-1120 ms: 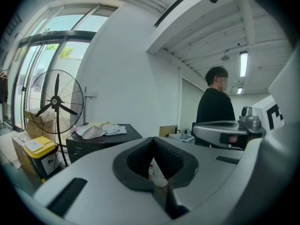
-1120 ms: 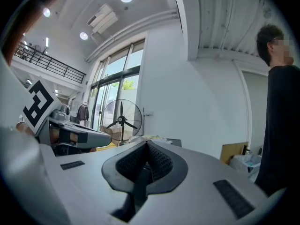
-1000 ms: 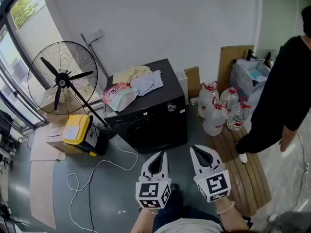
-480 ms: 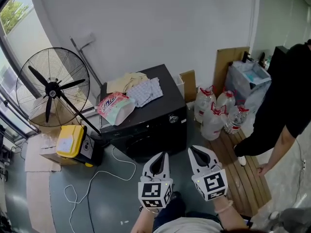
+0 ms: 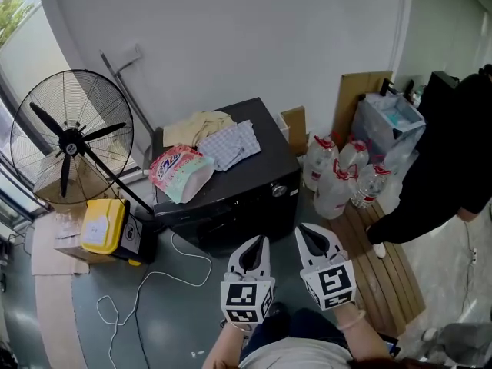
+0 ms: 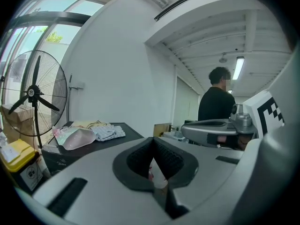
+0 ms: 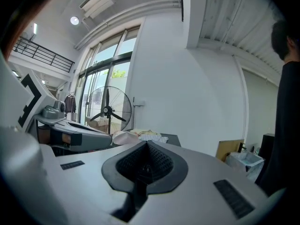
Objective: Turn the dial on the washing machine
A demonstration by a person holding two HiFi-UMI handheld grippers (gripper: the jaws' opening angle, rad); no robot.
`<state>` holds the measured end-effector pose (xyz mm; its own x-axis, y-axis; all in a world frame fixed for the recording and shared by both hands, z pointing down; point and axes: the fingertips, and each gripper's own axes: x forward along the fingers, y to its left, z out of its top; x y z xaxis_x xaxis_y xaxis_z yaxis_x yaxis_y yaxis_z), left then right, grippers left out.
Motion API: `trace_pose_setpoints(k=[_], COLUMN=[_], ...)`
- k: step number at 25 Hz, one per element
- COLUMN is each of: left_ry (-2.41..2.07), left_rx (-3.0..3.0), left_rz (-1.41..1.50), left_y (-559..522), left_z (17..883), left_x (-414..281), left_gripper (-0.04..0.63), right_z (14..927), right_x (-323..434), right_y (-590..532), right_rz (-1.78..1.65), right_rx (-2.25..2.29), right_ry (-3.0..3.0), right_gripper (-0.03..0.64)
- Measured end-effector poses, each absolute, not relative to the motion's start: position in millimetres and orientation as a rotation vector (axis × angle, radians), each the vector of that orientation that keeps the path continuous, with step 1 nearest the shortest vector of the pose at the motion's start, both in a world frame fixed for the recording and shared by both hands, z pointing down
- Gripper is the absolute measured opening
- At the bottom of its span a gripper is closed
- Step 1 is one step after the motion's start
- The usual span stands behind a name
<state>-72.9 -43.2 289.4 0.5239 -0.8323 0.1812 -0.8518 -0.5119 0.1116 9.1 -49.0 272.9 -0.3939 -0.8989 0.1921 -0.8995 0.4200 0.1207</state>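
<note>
Low near the person, two tongs, left gripper and right gripper, are both pressed together, empty. One dial sits on the front of one washing machine, well apart from them. One fan stands near.

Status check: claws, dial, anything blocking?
Left claw and right claw shut, empty, short of the washing machine. Dial untouched, front upper right. Cable on floor to the left, off the line to the dial.

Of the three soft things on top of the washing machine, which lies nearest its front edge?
The pink printed pouch, at the front left corner; the checked cloth and the beige cloth lie farther back.
</note>
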Motion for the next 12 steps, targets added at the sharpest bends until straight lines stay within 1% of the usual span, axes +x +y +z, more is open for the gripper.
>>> trace_pose_setpoints(k=[12], left_ry=[-1.481], left_rx=[2.544], left_rz=[0.186], left_y=[-79], left_z=[317], left_x=[-81], left_gripper=[0.017], right_z=[301], right_x=[4], right_y=[-90], right_rz=[0.005], right_rx=[1.506], right_ry=[-2.44], right_gripper=[0.02])
